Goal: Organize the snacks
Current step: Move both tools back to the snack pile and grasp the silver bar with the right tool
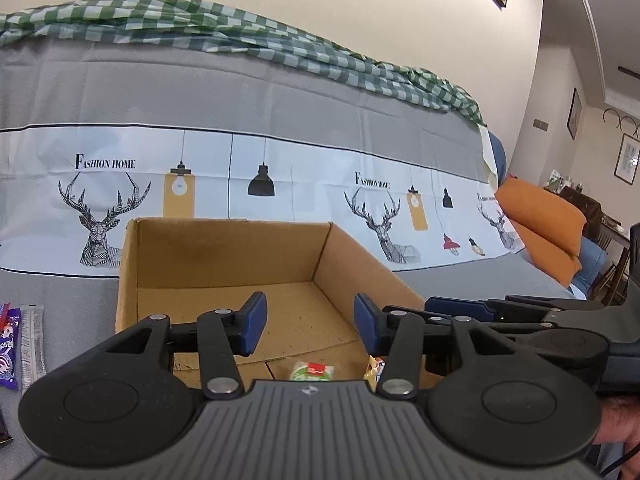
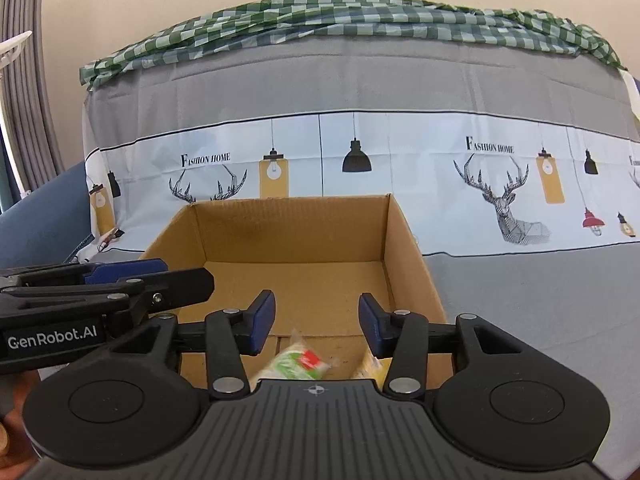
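An open cardboard box [image 1: 224, 256] stands on the grey cloth in front of both grippers. My left gripper [image 1: 310, 326] hangs over the box's near part, open, with nothing between its blue pads. Below it on the box floor lie a green and white snack packet [image 1: 312, 372] and a yellow packet [image 1: 374, 368]. The right wrist view shows the same box [image 2: 288, 232], with my right gripper [image 2: 316, 326] open above the blurred green packet [image 2: 298, 362] and the yellow packet [image 2: 372, 366]. Neither packet touches the pads. The two grippers sit side by side.
Purple snack packets [image 1: 10, 344] and a clear wrapped bar [image 1: 32, 340] lie on the cloth left of the box. A deer-print cover [image 1: 280, 176] hangs behind, with a green checked cloth [image 1: 200, 28] on top. Orange cushions [image 1: 544, 220] sit far right.
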### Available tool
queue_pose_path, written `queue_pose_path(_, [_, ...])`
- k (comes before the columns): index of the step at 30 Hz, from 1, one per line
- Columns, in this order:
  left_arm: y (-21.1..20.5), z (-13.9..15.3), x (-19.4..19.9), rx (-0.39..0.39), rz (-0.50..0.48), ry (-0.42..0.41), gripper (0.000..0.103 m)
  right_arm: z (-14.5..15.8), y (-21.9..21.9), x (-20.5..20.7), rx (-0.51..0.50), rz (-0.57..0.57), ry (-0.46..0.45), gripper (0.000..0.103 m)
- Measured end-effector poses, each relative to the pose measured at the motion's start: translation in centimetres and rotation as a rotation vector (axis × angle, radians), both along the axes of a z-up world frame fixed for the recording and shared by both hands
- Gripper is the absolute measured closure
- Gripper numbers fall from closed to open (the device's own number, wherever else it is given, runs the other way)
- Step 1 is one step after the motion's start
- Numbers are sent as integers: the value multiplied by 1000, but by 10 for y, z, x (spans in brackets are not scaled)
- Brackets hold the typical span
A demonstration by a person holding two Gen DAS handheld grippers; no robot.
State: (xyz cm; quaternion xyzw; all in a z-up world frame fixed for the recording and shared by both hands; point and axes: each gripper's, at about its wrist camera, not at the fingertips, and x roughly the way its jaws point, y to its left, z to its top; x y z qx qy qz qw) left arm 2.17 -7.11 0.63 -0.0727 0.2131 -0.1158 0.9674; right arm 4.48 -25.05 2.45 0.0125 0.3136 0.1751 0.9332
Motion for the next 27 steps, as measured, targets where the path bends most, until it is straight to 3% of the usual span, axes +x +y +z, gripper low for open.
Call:
queue_pose_path(7, [17, -1, -1, -61, 15, 6, 50, -1, 7, -4, -14, -46, -43, 36])
queue_pose_path(16, [38, 1, -14, -27, 42, 24, 50, 1, 29, -7, -3, -52, -29, 34])
queue_pose_path(27, [105, 12, -45, -97, 152, 80, 50, 8, 92, -20, 48, -74, -16, 32])
